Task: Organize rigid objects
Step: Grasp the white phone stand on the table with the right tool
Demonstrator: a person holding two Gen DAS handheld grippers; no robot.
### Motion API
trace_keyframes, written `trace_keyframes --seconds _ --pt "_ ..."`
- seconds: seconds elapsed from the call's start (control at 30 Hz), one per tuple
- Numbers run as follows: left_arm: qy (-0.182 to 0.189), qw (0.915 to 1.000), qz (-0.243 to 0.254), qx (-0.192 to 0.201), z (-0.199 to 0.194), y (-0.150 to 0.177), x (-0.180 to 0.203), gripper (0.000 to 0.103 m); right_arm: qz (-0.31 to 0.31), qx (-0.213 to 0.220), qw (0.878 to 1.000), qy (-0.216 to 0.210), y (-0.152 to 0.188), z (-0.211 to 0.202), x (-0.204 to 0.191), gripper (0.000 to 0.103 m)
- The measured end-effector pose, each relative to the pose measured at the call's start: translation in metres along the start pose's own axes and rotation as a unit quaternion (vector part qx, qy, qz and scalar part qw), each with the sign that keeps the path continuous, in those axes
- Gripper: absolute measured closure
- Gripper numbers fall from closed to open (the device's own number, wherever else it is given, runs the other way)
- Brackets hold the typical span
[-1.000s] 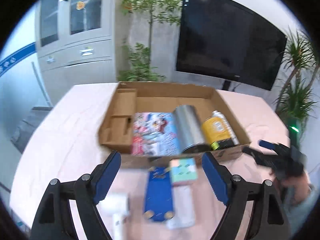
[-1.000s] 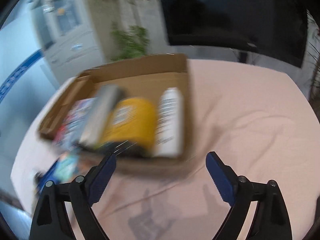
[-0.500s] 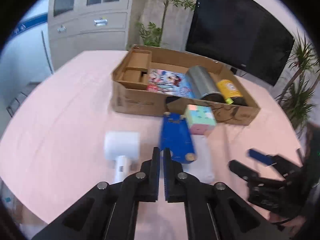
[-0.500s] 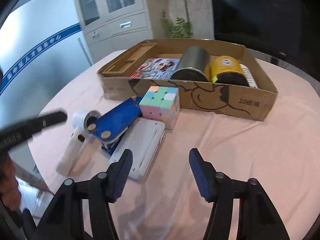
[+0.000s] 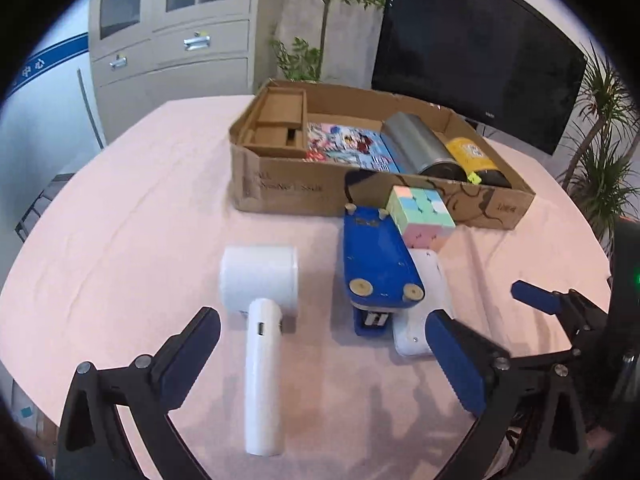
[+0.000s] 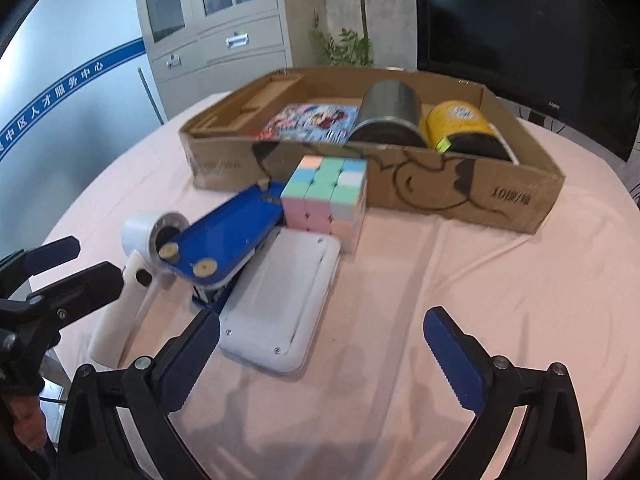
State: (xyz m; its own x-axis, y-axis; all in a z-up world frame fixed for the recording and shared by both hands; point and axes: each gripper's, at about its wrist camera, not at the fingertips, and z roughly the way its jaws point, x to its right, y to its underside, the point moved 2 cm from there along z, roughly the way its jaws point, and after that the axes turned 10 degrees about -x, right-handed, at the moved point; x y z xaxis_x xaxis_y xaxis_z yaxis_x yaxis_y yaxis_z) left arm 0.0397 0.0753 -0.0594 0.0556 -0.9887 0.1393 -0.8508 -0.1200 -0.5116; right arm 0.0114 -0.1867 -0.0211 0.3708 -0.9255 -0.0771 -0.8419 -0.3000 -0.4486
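Cube (image 6: 326, 196), pastel, standing on the pink cloth (image 6: 440, 280) against the front wall of the box (image 6: 460, 196), one corner over the white tablet (image 6: 280, 304). Blue stapler (image 6: 224, 240) lying upside down just left of it, partly on the tablet, rubber feet up. White dryer (image 5: 260, 280) further left, apart from the stapler, handle toward the camera and running between the fingers (image 5: 192, 344) of the left gripper (image 5: 324, 356). Jaws of that gripper opening, spread wide, touching nothing. Right gripper (image 6: 322, 354) low over bare cloth beside the tablet's near corner, jaws likewise opening, nothing between them.

Inside the box: cardboard insert at the left end, colourful book (image 6: 316, 120) lying flat, steel can (image 6: 388, 116) and yellow can (image 6: 460, 124) on their sides, a white bottle barely showing at the far right.

Round table under a wrinkled pink cloth. Behind it, grey cabinet (image 5: 172, 36) with glass doors, leafy plant (image 5: 320, 12) against a concrete wall, large dark screen (image 5: 480, 52), palm-like plant (image 5: 600, 152) at the right edge. Blue stripe with white characters across the wall on the left (image 6: 60, 92).
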Motion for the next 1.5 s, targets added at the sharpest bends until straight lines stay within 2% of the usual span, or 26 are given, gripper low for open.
trace_keyframes --seconds 0.1,0.4,0.53,0.63,0.8,0.97,1.07,1.2,1.27,1.3,1.37,1.43,1.47,1.5 --pt "0.010 0.9998 0.012 -0.013 0.010 -0.001 0.006 0.001 -0.012 -0.010 1.000 -0.003 0.000 0.012 -0.007 0.001" --pt "0.028 0.9990 0.004 -0.035 0.027 -0.005 0.005 0.003 -0.010 -0.049 0.999 -0.010 0.003 0.048 -0.018 0.004" --pt "0.037 0.9986 -0.003 -0.037 0.028 -0.007 0.001 0.003 -0.025 -0.042 0.999 -0.001 0.005 0.053 -0.019 0.010" --pt "0.051 0.9979 -0.012 -0.039 0.027 -0.009 -0.002 0.003 -0.041 -0.033 0.999 -0.002 0.005 0.050 -0.020 0.031" --pt "0.069 0.9966 -0.025 -0.037 0.019 -0.004 -0.009 0.003 -0.040 -0.035 0.998 -0.020 0.008 0.044 -0.010 0.034" --pt "0.118 0.9910 -0.050 -0.040 0.010 -0.002 -0.017 0.003 -0.011 -0.038 0.999 -0.036 0.018 0.032 0.013 0.038" --pt "0.177 0.9812 -0.054 -0.056 0.009 -0.003 -0.008 0.003 0.020 -0.043 0.996 -0.069 0.022 0.025 0.035 0.038" --pt "0.234 0.9676 -0.045 -0.082 0.015 -0.005 0.013 0.003 0.051 -0.051 0.988 -0.134 0.027 0.018 0.063 0.038" --pt "0.255 0.9617 -0.038 -0.094 0.019 -0.006 0.026 0.003 0.043 -0.048 0.989 -0.137 0.029 0.012 0.073 0.038" --pt "0.264 0.9586 -0.036 -0.100 0.022 -0.006 0.032 0.006 0.031 -0.045 0.990 -0.134 0.031 0.008 0.077 0.038" --pt "0.293 0.9478 -0.039 -0.119 0.029 -0.005 0.045 0.008 0.038 -0.053 0.986 -0.153 0.035 0.002 0.089 0.038" --pt "0.325 0.9342 -0.044 -0.139 0.039 -0.004 0.060 0.014 0.091 -0.078 0.971 -0.209 0.042 0.005 0.107 0.038" --pt "0.334 0.9303 -0.043 -0.145 0.042 -0.003 0.066 0.019 0.126 -0.092 0.957 -0.243 0.046 0.009 0.116 0.038" --pt "0.349 0.9228 -0.043 -0.157 0.048 -0.003 0.074 0.024 0.146 -0.097 0.949 -0.263 0.049 0.011 0.120 0.038"
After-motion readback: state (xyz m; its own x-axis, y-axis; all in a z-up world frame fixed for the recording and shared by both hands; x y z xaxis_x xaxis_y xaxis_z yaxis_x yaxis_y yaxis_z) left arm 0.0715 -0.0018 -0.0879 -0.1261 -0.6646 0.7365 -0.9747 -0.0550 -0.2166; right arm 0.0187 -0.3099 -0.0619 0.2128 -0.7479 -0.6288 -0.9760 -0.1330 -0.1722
